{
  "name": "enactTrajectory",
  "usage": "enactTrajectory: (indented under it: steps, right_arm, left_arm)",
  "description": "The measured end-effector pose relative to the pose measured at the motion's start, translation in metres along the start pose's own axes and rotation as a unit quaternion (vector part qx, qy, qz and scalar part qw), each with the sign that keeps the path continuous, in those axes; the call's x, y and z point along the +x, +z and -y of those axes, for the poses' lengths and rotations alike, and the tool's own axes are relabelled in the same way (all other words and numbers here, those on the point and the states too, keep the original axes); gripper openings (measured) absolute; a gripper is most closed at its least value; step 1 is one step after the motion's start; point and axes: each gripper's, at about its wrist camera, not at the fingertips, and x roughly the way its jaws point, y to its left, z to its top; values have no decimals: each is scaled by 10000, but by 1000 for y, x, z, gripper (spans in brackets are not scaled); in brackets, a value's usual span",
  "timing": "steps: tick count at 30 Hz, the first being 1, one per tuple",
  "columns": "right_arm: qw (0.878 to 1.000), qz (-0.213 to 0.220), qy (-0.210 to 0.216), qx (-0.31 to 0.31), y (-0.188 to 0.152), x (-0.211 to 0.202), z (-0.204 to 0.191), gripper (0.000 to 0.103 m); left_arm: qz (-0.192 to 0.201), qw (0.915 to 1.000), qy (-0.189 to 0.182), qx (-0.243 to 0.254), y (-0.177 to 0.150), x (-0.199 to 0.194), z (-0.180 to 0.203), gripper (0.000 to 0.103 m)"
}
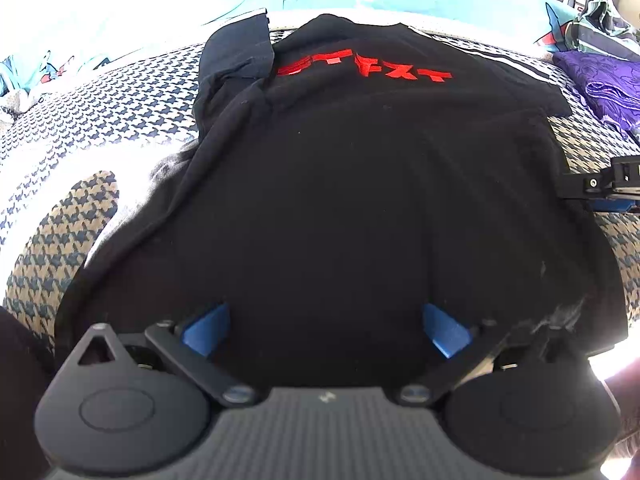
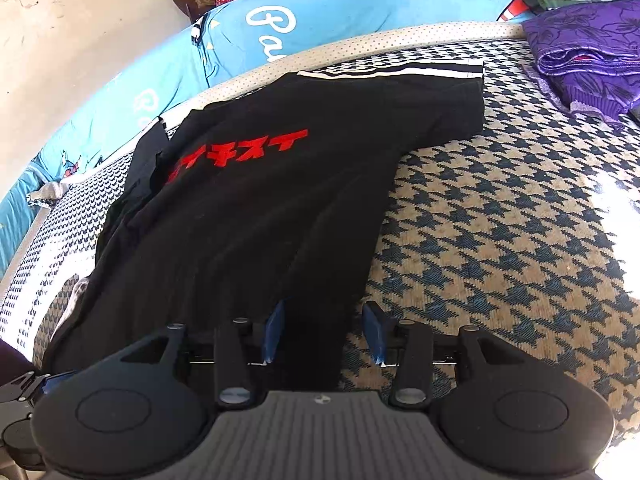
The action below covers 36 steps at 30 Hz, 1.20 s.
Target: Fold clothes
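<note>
Over the black T-shirt [image 1: 340, 200], seen from the left wrist, the left gripper [image 1: 326, 330] is held with jaws wide apart and nothing clamped; the shirt is spread flat on the houndstooth bedcover [image 1: 80, 128], red lettering [image 1: 362, 68] at its far end. Beside the shirt's right edge, seen from the right wrist, the right gripper [image 2: 324, 332] is parked with jaws apart straddling the hem, nothing pinched. For a tidy fold, both hem corners should probably be grabbed evenly and the fabric kept taut.
</note>
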Motion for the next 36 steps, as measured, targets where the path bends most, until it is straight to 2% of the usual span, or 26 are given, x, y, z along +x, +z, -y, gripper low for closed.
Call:
enactTrajectory:
  steps: [7, 12, 13, 14, 16, 17, 21, 27, 28, 36]
  right_arm:
    - [9995, 46, 191, 243, -14, -7, -4, 47]
    - [9988, 84, -194, -444, -23, -3, -24, 46]
    - [9978, 98, -288, -594, -24, -2, -28, 41]
    - [9960, 124, -435, -767, -26, -2, -33, 30]
    - [9936, 194, -607, -931, -29, -2, -37, 17]
    - [9946, 220, -570, -844, -29, -3, -36, 12]
    - [9967, 360, -595, -411, -32, -11, -28, 8]
    - [9934, 737, -873, 124, -40, -34, -21, 6]
    - [9930, 737, -900, 203, -40, -35, -20, 2]
    - [9862, 745, -1191, 882, -41, -46, 0, 5]
  left_arm:
    - [10, 10000, 9, 53, -4, -1, 1, 103]
    - [20, 10000, -10, 55, -5, -2, 1, 103]
    - [21, 10000, -16, 55, -5, -2, 1, 103]
    - [20, 10000, -21, 55, -5, -2, 1, 103]
    - [18, 10000, -31, 54, -6, -3, 0, 103]
    - [16, 10000, -37, 53, -6, -3, 0, 103]
    - [-30, 9999, -87, 41, -7, -5, 0, 103]
    - [-162, 9996, -207, 116, -12, -8, 2, 103]
    - [-185, 9995, -195, 158, -13, -8, 4, 103]
    - [-356, 9983, -187, 433, -22, -8, 10, 103]
